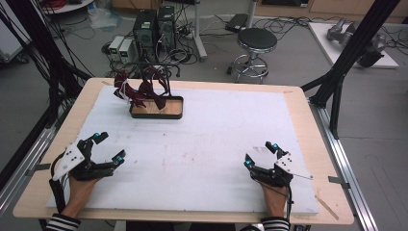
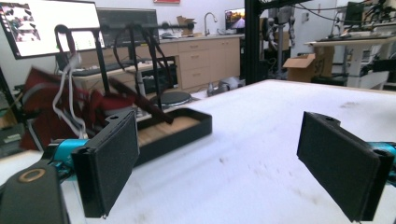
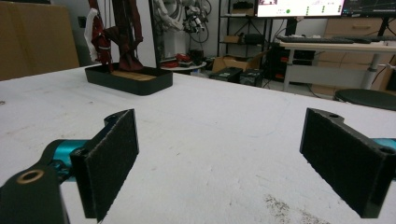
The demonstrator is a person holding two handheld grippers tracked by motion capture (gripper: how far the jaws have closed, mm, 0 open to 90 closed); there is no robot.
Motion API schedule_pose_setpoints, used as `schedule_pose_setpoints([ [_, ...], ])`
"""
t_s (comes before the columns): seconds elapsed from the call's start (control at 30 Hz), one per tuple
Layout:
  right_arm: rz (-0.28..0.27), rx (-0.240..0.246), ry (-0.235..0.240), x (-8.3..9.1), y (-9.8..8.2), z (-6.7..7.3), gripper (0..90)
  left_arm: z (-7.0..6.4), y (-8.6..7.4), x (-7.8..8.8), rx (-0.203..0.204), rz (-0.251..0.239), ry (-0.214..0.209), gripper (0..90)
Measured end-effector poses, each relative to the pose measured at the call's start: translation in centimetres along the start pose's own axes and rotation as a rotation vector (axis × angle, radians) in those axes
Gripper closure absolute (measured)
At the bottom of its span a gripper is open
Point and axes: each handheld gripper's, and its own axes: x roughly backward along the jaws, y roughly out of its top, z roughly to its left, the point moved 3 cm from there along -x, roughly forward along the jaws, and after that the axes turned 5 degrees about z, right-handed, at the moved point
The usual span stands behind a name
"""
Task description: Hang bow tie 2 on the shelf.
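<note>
On the white table mat: left gripper and right gripper, both with jaws spread wide, holding nothing. Far left: black tray with rack bearing dark red bows, well apart from both. No legible writing.

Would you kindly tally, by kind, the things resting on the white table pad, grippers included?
Grippers: 2, the left gripper and the right gripper, both open.
Black tray with wooden floor: 1.
Black wire stand in the tray: 1.
Dark red cloth bundle on the stand: 1.
Total: 5.
</note>
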Motion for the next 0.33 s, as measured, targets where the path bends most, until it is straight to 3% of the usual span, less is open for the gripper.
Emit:
schedule_pose_setpoints([
  [0.03, 0.002, 0.0, 0.0, 0.0, 0.0, 0.01, 10.8, 0.07, -0.99, 0.38, 0.006, -0.001, 0.012, 13.4],
  [0.1, 0.002, 0.005, -0.004, -0.01, 0.0, -0.01, 10.8, 0.2, -1.13, 0.45, 0.014, 0.004, 0.016, 13.3],
  [0.23, 0.004, 0.003, -0.003, 0.01, 0.0, 0.05, 10.8, 0.66, -1.01, 0.79, 0.033, -0.045, 0.043, 13.3],
  [0.33, 0.004, 0.006, -0.001, -0.01, 0.0, 0.08, 10.8, 0.7, -1.59, 0.83, 0.049, -0.04, 0.055, 13.3],
])
